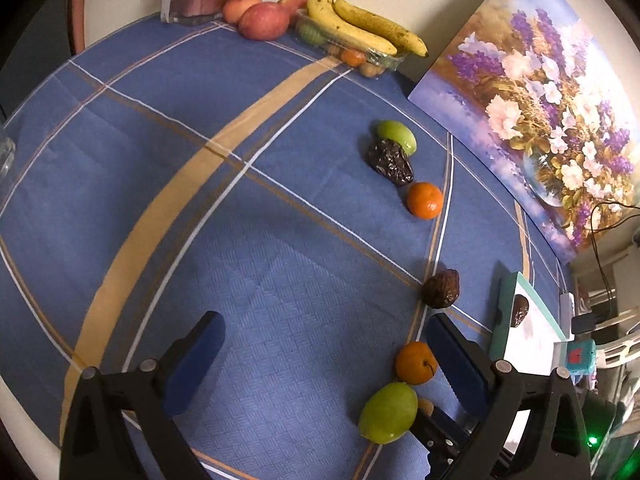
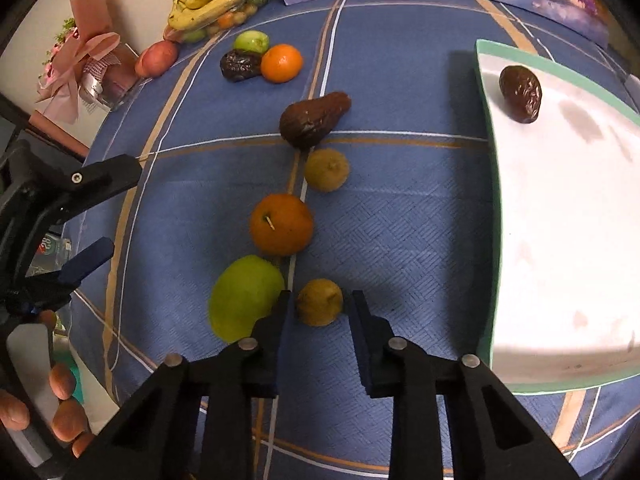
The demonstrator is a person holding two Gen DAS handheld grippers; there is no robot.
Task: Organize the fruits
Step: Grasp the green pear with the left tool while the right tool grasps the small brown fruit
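Directly ahead of the right gripper [image 2: 318,306], the small round yellow-brown fruit [image 2: 319,302] sits on the worktop between its released jaws, untouched; left gripper [image 1: 324,344] hangs released, farther off.

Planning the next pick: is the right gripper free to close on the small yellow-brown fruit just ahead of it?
Probably yes. The right gripper is open, with the small yellow-brown fruit between its fingertips on the cloth. The green fruit sits tight against the left finger and may get nudged.
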